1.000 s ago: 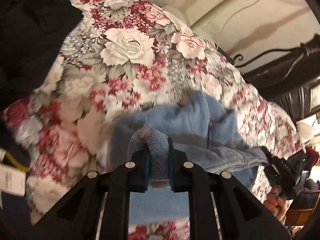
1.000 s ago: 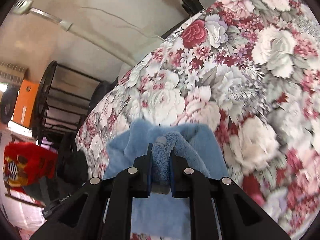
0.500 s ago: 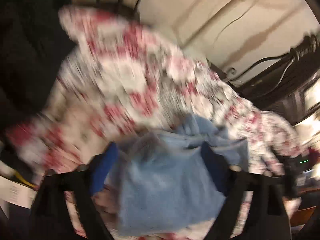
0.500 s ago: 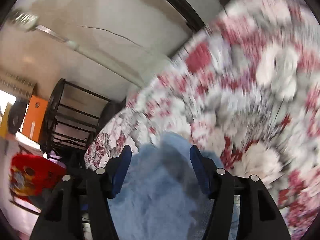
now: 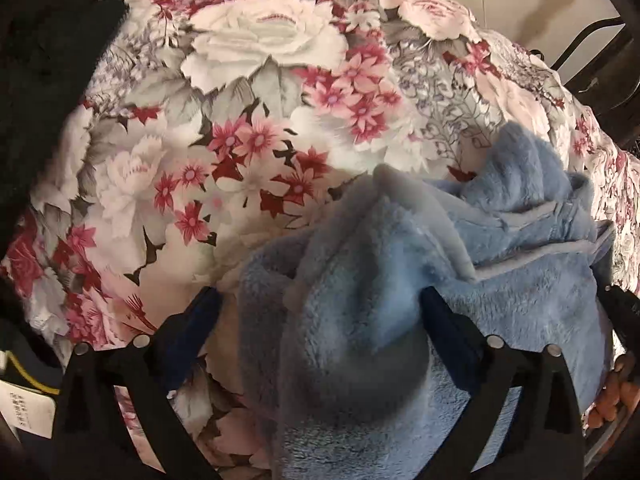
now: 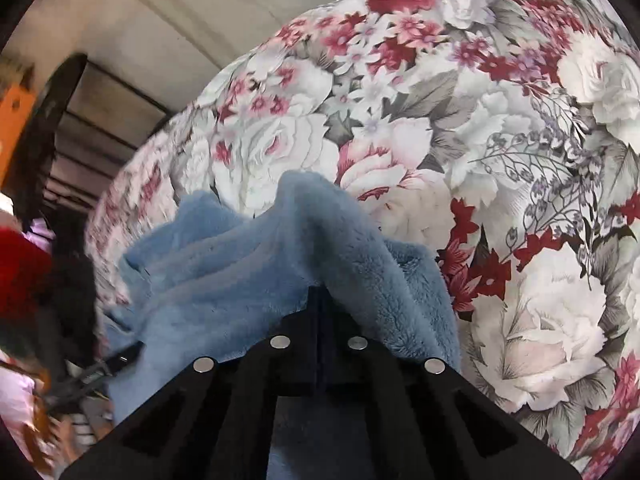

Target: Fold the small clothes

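Note:
A small fluffy light-blue garment [image 5: 400,280] lies bunched on a bed with a floral cover [image 5: 256,92]. My left gripper [image 5: 320,308] is open, its jaws spread wide on either side of a raised fold of the garment. In the right wrist view the garment [image 6: 248,276] rises in a peak just ahead of my right gripper [image 6: 318,300], whose jaws are pressed together. The fabric drapes over the fingertips, so whether any cloth is pinched between them is hidden.
The floral cover [image 6: 460,132] fills most of both views. A dark cloth mass [image 5: 40,60] lies at the bed's left edge. A metal rack [image 6: 60,120] and a red object [image 6: 20,272] stand beside the bed. A cream wall is behind.
Both grippers were shut on folds of the blue garment a second ago. They opened and let go half a second ago. Now the left stays open; the right has closed again.

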### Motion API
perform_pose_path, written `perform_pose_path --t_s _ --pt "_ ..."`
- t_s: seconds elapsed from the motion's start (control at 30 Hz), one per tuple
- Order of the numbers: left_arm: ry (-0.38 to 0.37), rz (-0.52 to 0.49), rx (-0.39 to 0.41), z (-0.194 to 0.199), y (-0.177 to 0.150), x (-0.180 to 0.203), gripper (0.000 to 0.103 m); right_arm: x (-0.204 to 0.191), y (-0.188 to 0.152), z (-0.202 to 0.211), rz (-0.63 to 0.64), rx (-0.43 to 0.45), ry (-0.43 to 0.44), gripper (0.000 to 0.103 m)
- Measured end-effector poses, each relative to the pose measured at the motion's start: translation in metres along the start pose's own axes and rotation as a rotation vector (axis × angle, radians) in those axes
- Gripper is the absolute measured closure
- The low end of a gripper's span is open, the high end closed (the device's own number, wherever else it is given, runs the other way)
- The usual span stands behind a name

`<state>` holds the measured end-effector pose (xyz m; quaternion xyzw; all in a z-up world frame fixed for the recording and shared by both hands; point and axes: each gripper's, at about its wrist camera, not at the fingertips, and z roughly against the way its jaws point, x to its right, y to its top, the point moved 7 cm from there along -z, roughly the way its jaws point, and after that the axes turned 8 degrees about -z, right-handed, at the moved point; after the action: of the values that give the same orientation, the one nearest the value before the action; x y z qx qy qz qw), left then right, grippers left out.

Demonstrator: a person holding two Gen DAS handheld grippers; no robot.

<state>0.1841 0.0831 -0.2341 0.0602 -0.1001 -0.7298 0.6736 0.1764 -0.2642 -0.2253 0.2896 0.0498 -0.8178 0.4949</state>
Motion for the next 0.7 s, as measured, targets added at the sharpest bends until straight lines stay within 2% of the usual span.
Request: perform_pose_path --t_s 0.03,0.07,0.1,0.23,0.37,0.43,0.47,0.53,0.6,0.63,0.7 --pt "0.011 -0.010 0.011 0.007 0.002 0.002 0.007 -0.007 0.002 0.010 0.002 0.024 -0.003 0.103" --pt "0.015 -0.025 0.036 0.018 0.005 0.006 0.008 -0.013 0.004 0.018 0.012 0.050 0.000 0.096" --pt "0.013 -0.038 0.058 0.027 0.006 0.010 0.008 -0.022 0.002 0.029 0.035 0.077 0.007 0.096" --pt "-0.026 -0.099 0.120 0.056 0.001 0.029 0.008 -0.046 -0.018 0.049 0.102 0.082 0.030 0.096" --pt "0.031 -0.155 0.083 0.045 -0.020 0.039 0.008 -0.049 -0.063 0.050 0.163 0.032 -0.022 0.096" --pt "0.116 -0.205 0.027 0.022 -0.032 0.042 0.004 -0.035 -0.084 0.034 0.168 -0.044 -0.087 0.098" --pt "0.124 -0.210 0.004 0.008 -0.040 0.040 0.004 -0.027 -0.090 0.023 0.165 -0.080 -0.109 0.101" --pt "0.085 -0.146 -0.003 0.004 -0.045 0.034 0.004 -0.014 -0.092 0.014 0.121 -0.110 -0.078 0.103" --pt "0.049 -0.061 -0.011 0.019 -0.049 0.027 0.004 -0.013 -0.087 0.030 0.040 -0.093 -0.049 0.101" --pt "0.047 -0.048 0.005 0.030 -0.050 0.025 0.005 -0.017 -0.086 0.041 0.040 -0.068 -0.046 0.095" --pt "0.065 -0.070 0.053 0.055 -0.056 0.028 0.005 -0.032 -0.090 0.061 0.097 -0.018 -0.047 0.095"
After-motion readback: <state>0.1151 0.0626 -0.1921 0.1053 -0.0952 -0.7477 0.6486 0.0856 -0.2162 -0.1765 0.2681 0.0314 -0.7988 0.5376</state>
